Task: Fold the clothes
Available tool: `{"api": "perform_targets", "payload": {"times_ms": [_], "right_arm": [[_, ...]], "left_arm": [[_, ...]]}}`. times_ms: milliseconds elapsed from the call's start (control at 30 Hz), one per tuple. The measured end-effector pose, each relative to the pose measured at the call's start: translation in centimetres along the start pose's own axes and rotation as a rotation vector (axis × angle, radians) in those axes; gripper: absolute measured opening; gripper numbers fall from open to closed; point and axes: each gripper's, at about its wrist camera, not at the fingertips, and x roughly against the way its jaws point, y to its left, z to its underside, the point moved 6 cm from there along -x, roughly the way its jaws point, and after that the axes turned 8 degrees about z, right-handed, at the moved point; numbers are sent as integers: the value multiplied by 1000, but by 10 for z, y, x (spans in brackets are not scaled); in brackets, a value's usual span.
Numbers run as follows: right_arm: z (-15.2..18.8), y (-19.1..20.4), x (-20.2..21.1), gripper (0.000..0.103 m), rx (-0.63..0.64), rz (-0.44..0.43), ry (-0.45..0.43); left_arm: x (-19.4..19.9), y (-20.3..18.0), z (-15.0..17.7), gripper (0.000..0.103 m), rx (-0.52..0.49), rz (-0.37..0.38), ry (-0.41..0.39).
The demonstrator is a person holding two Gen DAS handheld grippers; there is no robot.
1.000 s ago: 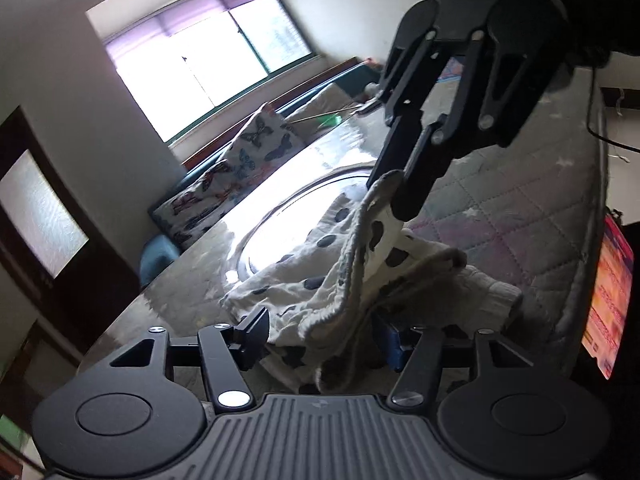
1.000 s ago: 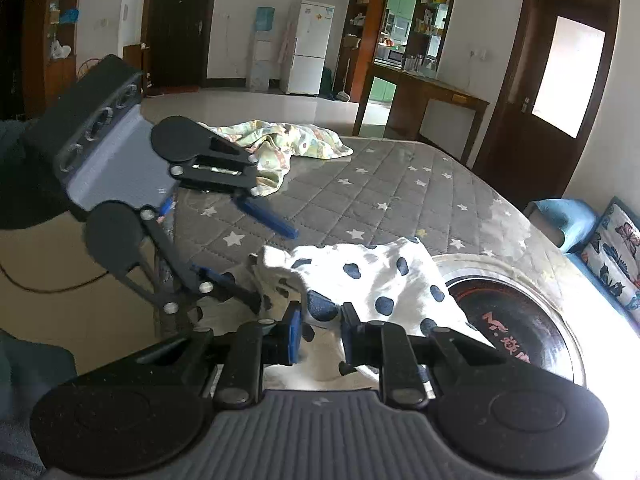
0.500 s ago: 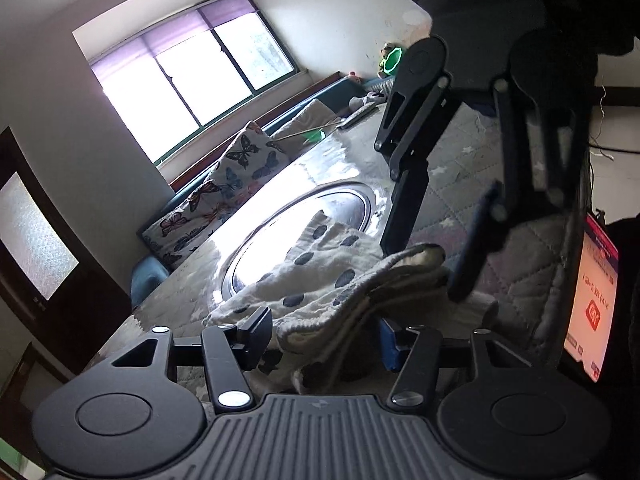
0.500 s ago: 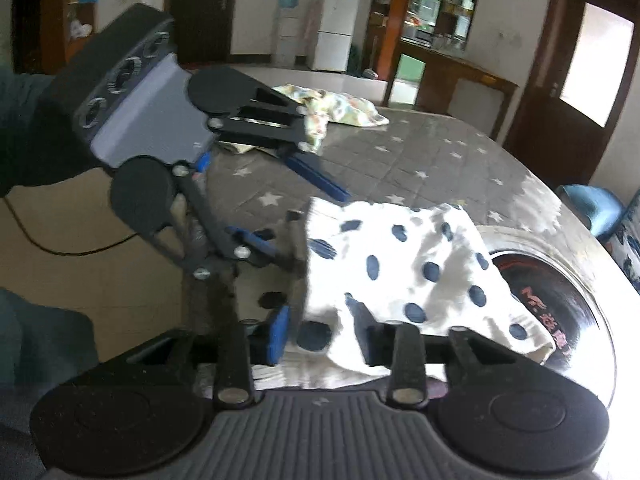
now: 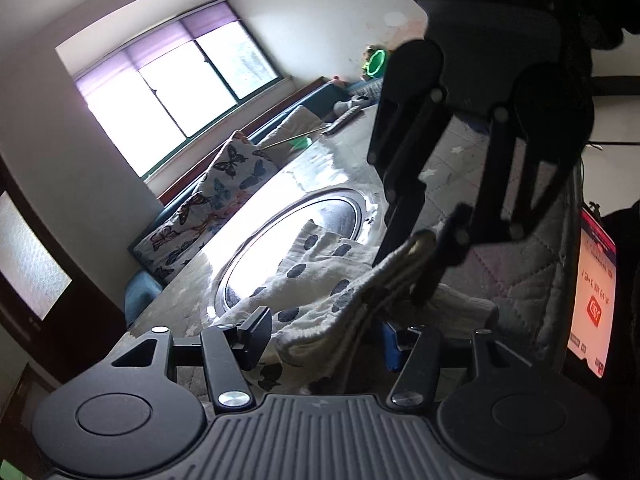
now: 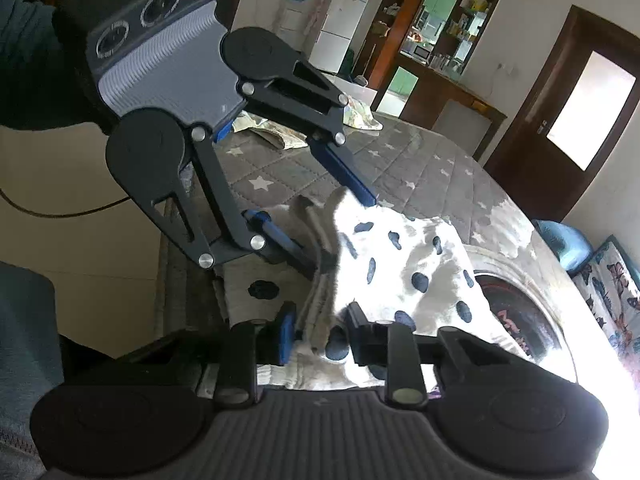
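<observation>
At the far left, a person's dark sleeve [image 6: 36, 56] holds the left gripper [image 6: 348, 232]. Its jaws are spread wide. The edge of the white cotton cloth with dark blue dots [image 6: 416, 256] stands up between them. Seen from the left gripper's own camera, there is a dark gap beside the blue pad, so the pads do not seem to squeeze.

The dotted cloth lies in a crumpled heap on the grey quilted cover with white stars [image 6: 420, 168], near its front edge. Low in the middle is the right gripper [image 6: 320, 332]. Its jaws have just been closing, and they pinch a thick folded ridge of the cloth.

Farther back lies a pale flowered cloth [image 6: 360, 114]. To the right, part of the dotted cloth hangs over a round shiny tray with a dark middle [image 6: 516, 308]. At the far right is a white cushion with butterflies [image 6: 616, 292].
</observation>
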Motion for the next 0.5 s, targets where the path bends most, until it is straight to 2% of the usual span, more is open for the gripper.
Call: {"api": "perform_targets", "payload": {"times_ms": [67, 100, 133, 233, 300, 400, 500], "right_arm": [[-1, -3, 3, 21, 8, 5, -3], [-1, -4, 4, 20, 11, 7, -5], [-1, -6, 5, 19, 10, 11, -8], [-3, -12, 8, 17, 2, 19, -17], [-4, -14, 11, 16, -10, 16, -25], [-8, -13, 17, 16, -4, 15, -53], [-14, -12, 25, 16, 1, 11, -88]], "left_arm": [[-3, 2, 1, 57, -11, 3, 8], [-4, 3, 2, 49, -8, 5, 15], [-4, 3, 4, 36, 1, 19, 21], [0, 8, 5, 21, 60, 37, 21], [8, 10, 4, 20, 98, 34, 11], [27, 11, -4, 19, 101, 3, -1], [45, 2, -12, 19, 51, -36, 1]]}}
